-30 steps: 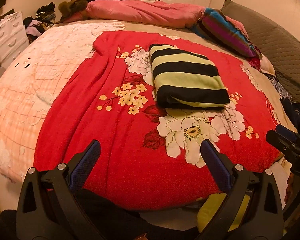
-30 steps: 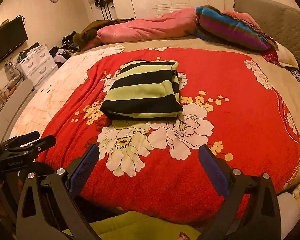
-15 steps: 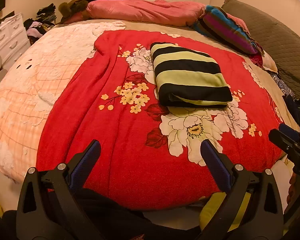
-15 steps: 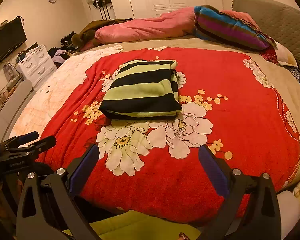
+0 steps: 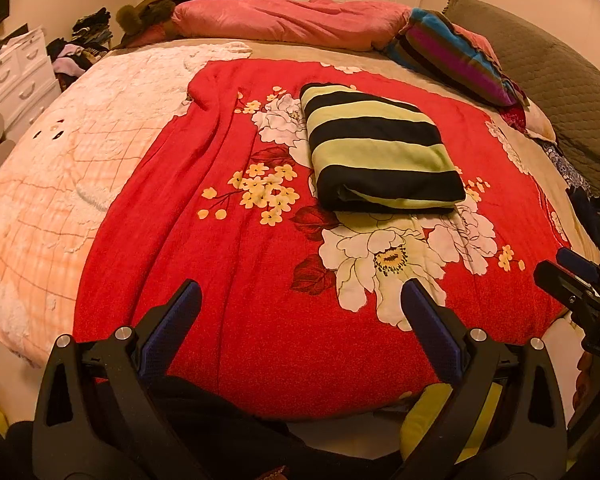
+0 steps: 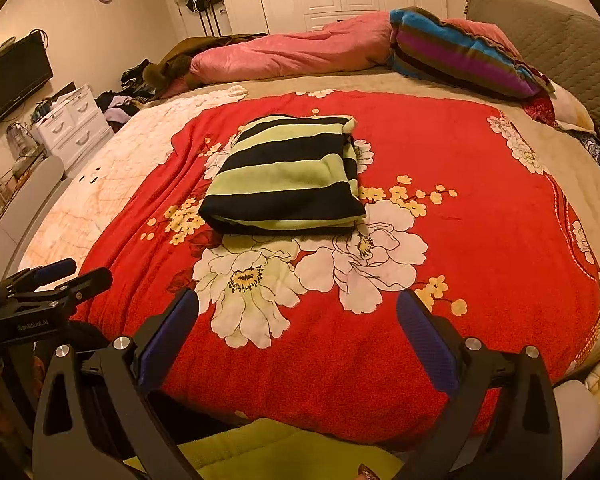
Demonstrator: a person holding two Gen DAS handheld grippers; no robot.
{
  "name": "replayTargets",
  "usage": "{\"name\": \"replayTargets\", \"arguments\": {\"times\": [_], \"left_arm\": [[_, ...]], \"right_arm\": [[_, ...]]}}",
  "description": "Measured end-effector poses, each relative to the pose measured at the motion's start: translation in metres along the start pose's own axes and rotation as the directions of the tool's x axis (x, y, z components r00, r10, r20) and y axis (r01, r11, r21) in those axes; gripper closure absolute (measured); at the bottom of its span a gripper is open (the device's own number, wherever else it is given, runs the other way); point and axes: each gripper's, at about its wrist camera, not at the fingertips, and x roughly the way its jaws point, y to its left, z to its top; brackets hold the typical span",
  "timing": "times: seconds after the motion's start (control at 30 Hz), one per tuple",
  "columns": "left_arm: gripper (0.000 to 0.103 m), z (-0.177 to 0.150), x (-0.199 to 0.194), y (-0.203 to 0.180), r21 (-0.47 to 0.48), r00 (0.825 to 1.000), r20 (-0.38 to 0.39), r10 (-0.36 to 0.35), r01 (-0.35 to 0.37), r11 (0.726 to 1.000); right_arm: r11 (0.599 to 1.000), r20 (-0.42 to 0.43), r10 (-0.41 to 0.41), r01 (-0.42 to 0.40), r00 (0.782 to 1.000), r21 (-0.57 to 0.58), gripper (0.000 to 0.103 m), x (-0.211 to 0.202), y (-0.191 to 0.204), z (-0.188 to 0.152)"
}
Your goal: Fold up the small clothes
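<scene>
Wrist views: both jaws wide, empty.

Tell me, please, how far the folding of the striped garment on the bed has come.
Done, it seems: the striped garment lies as a compact folded rectangle on the red floral blanket. In hand: nothing. The left gripper and right gripper are both open, empty and hang near the bed's front edge, apart from the garment. Left: no other unfolded small garment shows on the blanket, so perhaps only fetching the next.
</scene>
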Motion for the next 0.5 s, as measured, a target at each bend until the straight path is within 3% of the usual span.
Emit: {"name": "replayTargets", "arguments": {"times": [0.5], "left_arm": [[0.009,0.0013,-0.0024,-0.0019,0.011,1.0,0.006,0.004,-0.004,1.0]], "right_arm": [[1.0,-0.001,-0.001,0.001,1.0,-0.001,0.004,0.0004,0.0001,-0.0008]]}}
